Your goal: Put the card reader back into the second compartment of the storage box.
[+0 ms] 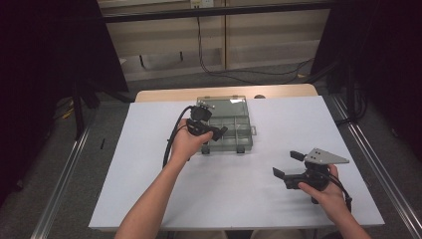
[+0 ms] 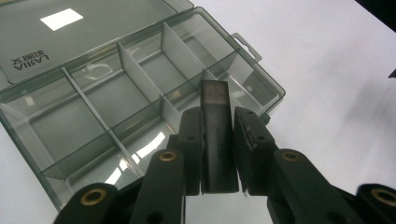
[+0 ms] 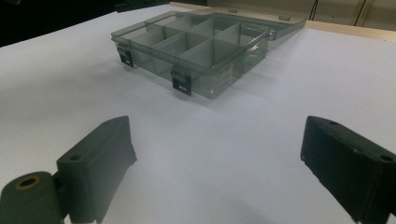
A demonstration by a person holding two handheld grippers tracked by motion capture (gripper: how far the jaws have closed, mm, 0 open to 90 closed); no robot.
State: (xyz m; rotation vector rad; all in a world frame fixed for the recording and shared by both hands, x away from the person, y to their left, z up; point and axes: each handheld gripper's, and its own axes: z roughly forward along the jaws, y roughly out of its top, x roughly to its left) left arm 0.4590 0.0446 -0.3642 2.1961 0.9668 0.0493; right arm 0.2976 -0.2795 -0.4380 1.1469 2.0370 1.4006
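Placement step under way: left claw (image 2: 217,140) clenched on a dark USB stick (image 2: 215,135) over the open compartment box (image 2: 56,154), right claw (image 3: 215,172) released, empty; next, lower it into a compartment and let go.

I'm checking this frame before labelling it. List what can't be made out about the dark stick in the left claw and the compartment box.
- Dark grey rectangular USB-style stick: its lower end is hidden between the left claw pads in the left gripper view; its lettering is too small to read.
- Clear smoky plastic compartment box: in the high view the hand covers its near-left corner.
- Box lid: cut off by the top edge in the left gripper view.
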